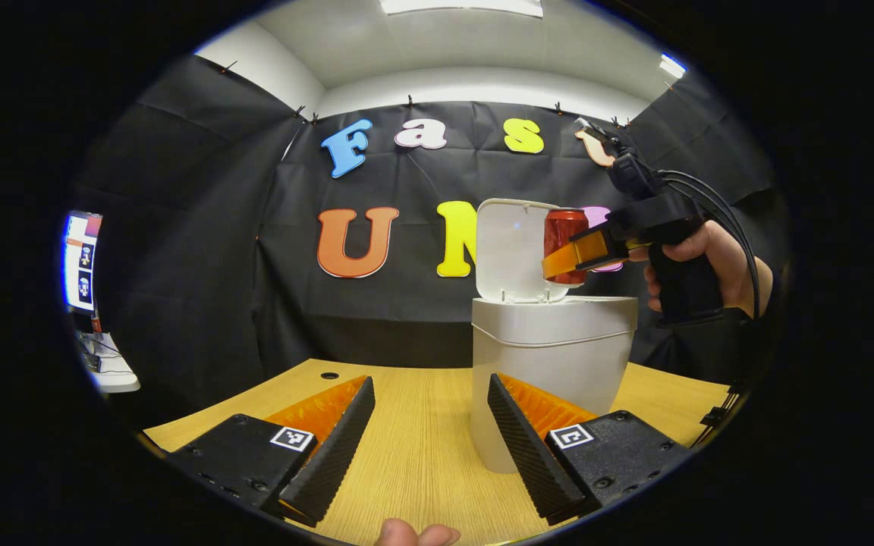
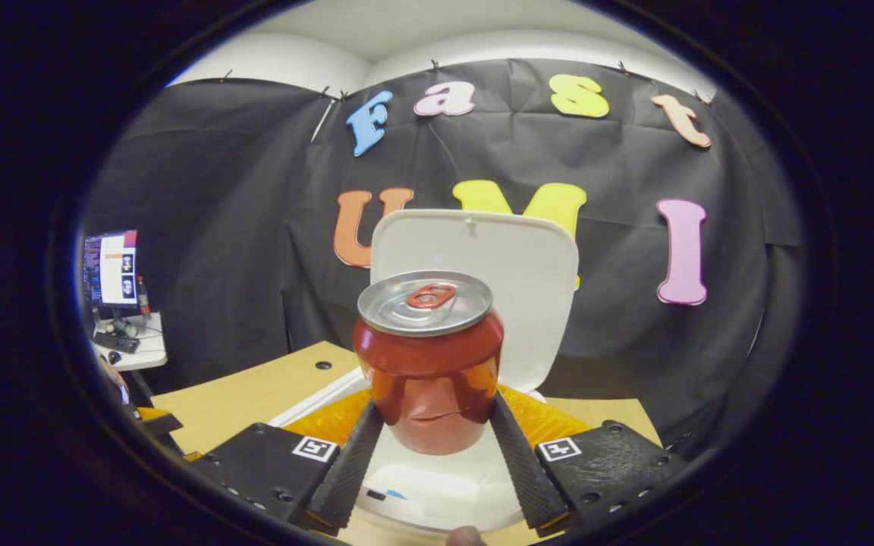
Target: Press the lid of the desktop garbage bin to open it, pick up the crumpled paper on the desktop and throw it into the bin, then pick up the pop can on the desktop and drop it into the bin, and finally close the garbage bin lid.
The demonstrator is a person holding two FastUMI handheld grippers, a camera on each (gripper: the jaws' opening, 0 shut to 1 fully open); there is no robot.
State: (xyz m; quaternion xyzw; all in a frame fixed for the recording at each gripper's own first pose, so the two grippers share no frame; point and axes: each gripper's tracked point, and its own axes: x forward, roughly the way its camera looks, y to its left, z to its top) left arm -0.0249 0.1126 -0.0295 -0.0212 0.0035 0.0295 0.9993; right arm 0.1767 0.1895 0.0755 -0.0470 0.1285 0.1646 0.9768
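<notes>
A white desktop bin (image 1: 551, 356) stands on the wooden table with its lid (image 1: 509, 250) swung up and open. Above its mouth hangs a red pop can (image 1: 564, 241), upright, with my right gripper (image 1: 570, 256) shut on it. In the right gripper view the can (image 2: 429, 364) sits between both fingers (image 2: 350, 459), over the bin's opening (image 2: 437, 485), in front of the raised lid (image 2: 482, 280). Something white and crumpled lies inside the bin. My left gripper (image 1: 429, 447) stands open low over the table, in front of the bin, with nothing between its fingers.
The wooden table (image 1: 414, 447) has a small round hole (image 1: 328, 375) near its far left. A side desk with a screen (image 1: 80, 262) stands off to the left. A hand (image 1: 718, 262) holds the right gripper at the right of the bin.
</notes>
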